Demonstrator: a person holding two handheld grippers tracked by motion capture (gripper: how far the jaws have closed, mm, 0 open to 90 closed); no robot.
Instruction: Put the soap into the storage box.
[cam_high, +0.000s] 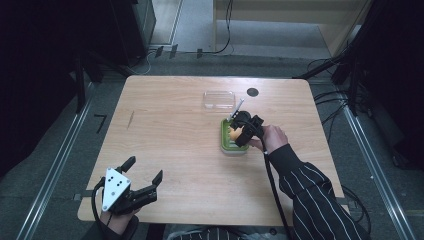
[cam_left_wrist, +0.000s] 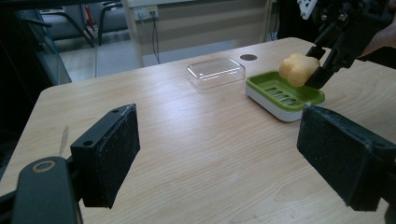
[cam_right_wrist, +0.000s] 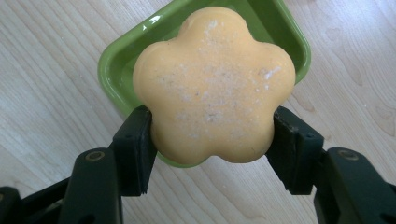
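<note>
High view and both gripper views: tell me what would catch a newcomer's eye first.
The flower-shaped orange soap stands out, clamped between the jaws of the right gripper just above the green soap dish right of the table's middle. Behind the dish lies a clear plastic lid. At the near left corner the left gripper rests with its jaws wide open, nothing between them.

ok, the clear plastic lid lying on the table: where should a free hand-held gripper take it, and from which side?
Take the clear rectangular plastic lid across its short width, pads on the two long side walls, coming from above. It lies flat and low on the wooden table, so an edge-on approach would probably just push it.
</note>
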